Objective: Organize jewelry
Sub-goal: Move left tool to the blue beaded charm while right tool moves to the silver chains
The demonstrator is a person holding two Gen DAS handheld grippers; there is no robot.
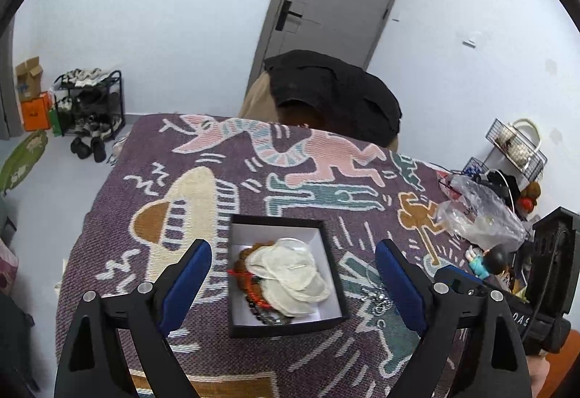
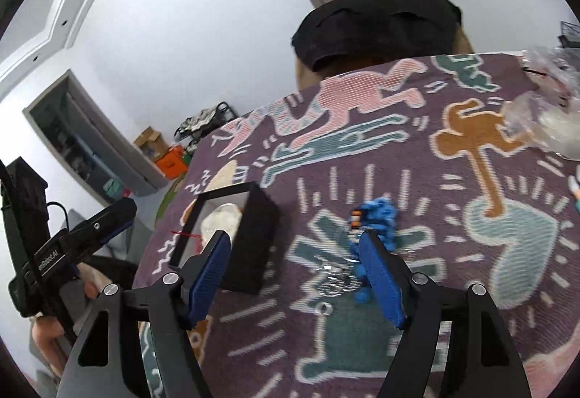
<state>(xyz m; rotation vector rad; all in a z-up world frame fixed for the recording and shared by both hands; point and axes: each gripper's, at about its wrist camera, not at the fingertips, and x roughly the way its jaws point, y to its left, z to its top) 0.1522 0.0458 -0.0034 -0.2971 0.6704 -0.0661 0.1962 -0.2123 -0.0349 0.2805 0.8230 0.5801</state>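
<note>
A black jewelry box [image 1: 286, 274] with a white inside sits on the patterned purple cloth [image 1: 181, 151]. It holds cream pouches [image 1: 293, 271], brown beads and a red and dark bracelet [image 1: 253, 293]. My left gripper [image 1: 293, 274] is open and empty, its jaws on either side of the box, above it. A silver chain [image 1: 377, 300] lies on the cloth right of the box. In the right wrist view, my right gripper [image 2: 295, 249] is open above the silver chain [image 2: 335, 276], beside a blue bead piece [image 2: 378, 222]. The box [image 2: 250, 235] is to its left.
Clear plastic bags [image 1: 478, 209], small figurines [image 1: 485, 260] and a wire basket [image 1: 518, 144] crowd the table's right end. A chair draped in dark cloth [image 1: 333, 93] stands behind the table. A shoe rack [image 1: 90, 104] stands at the far left wall.
</note>
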